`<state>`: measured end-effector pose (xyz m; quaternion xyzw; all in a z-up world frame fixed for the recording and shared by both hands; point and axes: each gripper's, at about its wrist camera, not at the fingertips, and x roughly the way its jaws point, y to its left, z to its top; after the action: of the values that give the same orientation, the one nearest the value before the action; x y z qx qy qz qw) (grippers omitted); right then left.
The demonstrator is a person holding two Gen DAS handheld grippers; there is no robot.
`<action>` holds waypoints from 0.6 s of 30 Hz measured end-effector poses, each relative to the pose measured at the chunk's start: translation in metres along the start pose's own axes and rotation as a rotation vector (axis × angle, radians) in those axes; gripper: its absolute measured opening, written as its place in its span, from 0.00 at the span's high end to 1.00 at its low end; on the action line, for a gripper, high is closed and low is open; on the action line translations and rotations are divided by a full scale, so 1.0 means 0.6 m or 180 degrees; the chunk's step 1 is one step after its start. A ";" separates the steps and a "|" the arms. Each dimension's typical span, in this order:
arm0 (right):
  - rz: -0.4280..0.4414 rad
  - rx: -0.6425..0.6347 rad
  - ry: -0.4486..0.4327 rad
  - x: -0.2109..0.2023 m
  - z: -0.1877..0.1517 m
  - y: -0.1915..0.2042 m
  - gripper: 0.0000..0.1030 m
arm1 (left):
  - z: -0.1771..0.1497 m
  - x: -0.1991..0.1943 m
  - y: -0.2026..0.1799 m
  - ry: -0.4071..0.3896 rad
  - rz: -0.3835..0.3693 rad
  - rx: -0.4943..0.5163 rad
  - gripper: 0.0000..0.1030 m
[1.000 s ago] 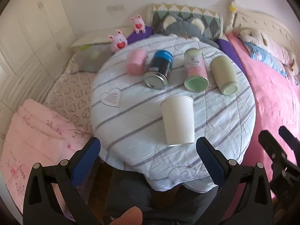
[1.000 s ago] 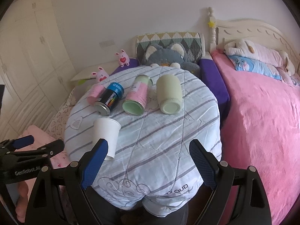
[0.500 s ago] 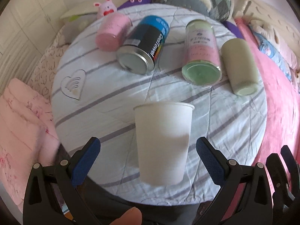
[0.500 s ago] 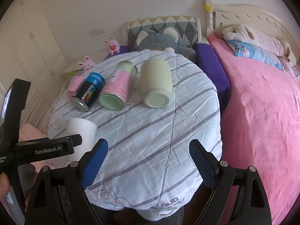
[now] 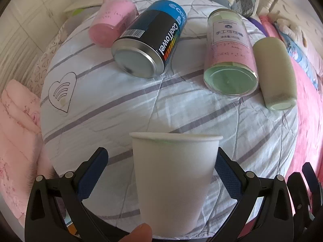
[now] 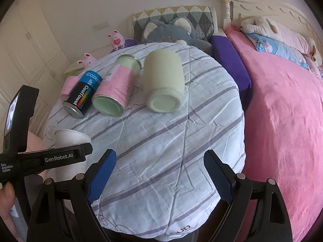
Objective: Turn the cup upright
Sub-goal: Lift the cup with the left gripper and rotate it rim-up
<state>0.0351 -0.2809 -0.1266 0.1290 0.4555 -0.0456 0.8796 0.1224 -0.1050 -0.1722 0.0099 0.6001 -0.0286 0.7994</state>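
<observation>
Left fingers: the left gripper (image 5: 161,173) has its blue pads spread either side of the paper cup (image 5: 174,177); the right-hand pad looks to be touching the wall or just off it, the left-hand pad (image 5: 91,174) stands clear, so nothing is clamped yet.
Cup: white, lying on its side near the front edge of the round bench (image 5: 125,109), rim pointing away toward the cans; my guess is the fingers straddle the body so a squeeze and a turn of the wrist will stand it up.
Right fingers: the right gripper (image 6: 159,174) is spread wide and empty over bare quilt, well apart from the cup (image 6: 69,141), seemingly held back out of the way.
Row behind: pink cup (image 5: 112,27), black-and-blue can (image 5: 150,40), pink-labelled jar (image 5: 230,52) and pale green tumbler (image 5: 274,70) all lie on their sides, bases toward the front.
Writing, can: "CoolTowel" in white beside a rainbow strip, plus a barcode.
Writing, jar: small print, too fine to read.
Writing, gripper: "GenRobot.AI" and "Data Acquisition System" on the left gripper's arm in the right wrist view.
Quilt: a heart outline (image 5: 61,91) is stitched at the left; near the front hem, letters that look like "OUD".
</observation>
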 end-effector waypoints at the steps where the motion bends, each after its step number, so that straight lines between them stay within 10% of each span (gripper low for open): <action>1: -0.0006 0.0004 0.0005 0.001 0.001 -0.001 0.13 | 0.001 0.001 0.002 -0.0016 -0.0005 -0.0006 0.06; 4: -0.0025 0.0019 0.0010 0.001 0.004 -0.003 0.13 | 0.005 0.007 0.007 0.0006 -0.0063 -0.0009 0.29; 18: -0.0054 -0.0005 -0.0092 -0.041 -0.019 0.022 0.13 | -0.012 -0.065 0.031 -0.0607 -0.0226 0.0294 0.33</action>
<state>0.0146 -0.2659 -0.1104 0.1237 0.4439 -0.0545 0.8858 0.1059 -0.0845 -0.1370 0.0227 0.5194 -0.0852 0.8500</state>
